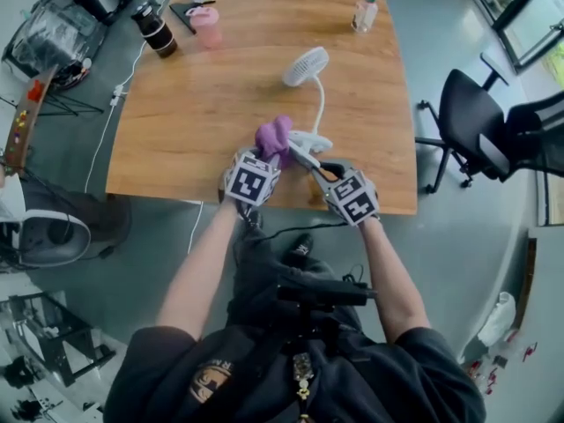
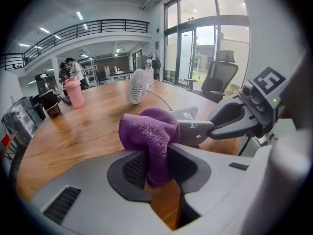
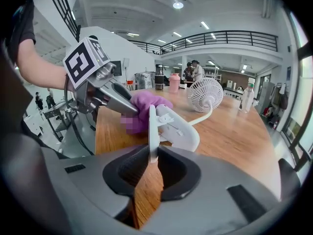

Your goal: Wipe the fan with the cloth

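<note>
A small white fan (image 1: 306, 65) on a bent stalk rises from its white clip base (image 1: 309, 142) near the wooden table's front edge. My right gripper (image 1: 319, 167) is shut on a flat tab of that clip base (image 3: 168, 126), pinched between the pads. A bunched purple cloth (image 1: 275, 138) is held in my left gripper (image 1: 268, 157), which is shut on it just left of the base. In the left gripper view the purple cloth (image 2: 149, 136) bulges above the jaws, and the fan (image 2: 137, 86) stands behind it. The right gripper view shows the fan (image 3: 206, 94) facing the camera farther up the table.
A dark tumbler (image 1: 156, 32) and a pink bottle (image 1: 205, 25) stand at the table's (image 1: 185, 113) far left. A clear water bottle (image 1: 366, 10) is at the far right. A black office chair (image 1: 476, 122) sits right of the table. A white cable (image 1: 113, 113) hangs off the left edge.
</note>
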`<state>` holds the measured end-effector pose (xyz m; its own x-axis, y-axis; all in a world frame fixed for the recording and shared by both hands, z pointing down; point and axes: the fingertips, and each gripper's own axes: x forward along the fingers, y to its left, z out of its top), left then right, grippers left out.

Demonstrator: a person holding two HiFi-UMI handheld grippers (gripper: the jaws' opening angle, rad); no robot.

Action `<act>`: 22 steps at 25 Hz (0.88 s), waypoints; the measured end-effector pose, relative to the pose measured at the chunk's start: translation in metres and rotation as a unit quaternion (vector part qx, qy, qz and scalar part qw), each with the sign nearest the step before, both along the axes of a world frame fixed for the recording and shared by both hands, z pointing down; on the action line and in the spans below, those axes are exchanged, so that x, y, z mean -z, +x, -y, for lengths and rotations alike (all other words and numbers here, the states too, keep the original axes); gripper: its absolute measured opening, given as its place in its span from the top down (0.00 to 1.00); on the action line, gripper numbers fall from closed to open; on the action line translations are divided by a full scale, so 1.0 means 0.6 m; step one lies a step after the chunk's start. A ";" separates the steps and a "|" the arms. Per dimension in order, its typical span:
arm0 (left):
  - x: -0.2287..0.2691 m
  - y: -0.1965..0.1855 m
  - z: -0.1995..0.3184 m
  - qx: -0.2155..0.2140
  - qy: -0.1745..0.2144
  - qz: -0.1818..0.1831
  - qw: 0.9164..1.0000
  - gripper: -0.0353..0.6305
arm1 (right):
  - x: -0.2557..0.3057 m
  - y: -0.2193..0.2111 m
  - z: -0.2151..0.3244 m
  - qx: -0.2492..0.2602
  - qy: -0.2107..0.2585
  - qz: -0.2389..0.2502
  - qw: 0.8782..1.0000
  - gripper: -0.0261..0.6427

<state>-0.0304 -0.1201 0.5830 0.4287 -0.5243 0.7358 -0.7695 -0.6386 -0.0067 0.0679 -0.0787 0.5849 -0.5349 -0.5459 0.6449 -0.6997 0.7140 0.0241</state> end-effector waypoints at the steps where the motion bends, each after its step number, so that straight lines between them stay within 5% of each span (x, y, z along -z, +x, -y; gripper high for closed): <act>1: -0.004 0.007 0.000 -0.002 -0.002 0.001 1.000 0.80 | 0.000 0.000 -0.001 0.002 0.000 -0.003 1.000 0.86; 5: -0.008 0.025 -0.008 -0.015 -0.007 0.002 1.000 0.80 | 0.001 -0.004 -0.006 0.022 0.000 0.002 1.000 0.85; 22: -0.003 0.135 -0.091 -0.081 -0.042 -0.051 0.995 0.80 | 0.001 -0.024 -0.049 0.141 -0.051 0.043 0.988 0.50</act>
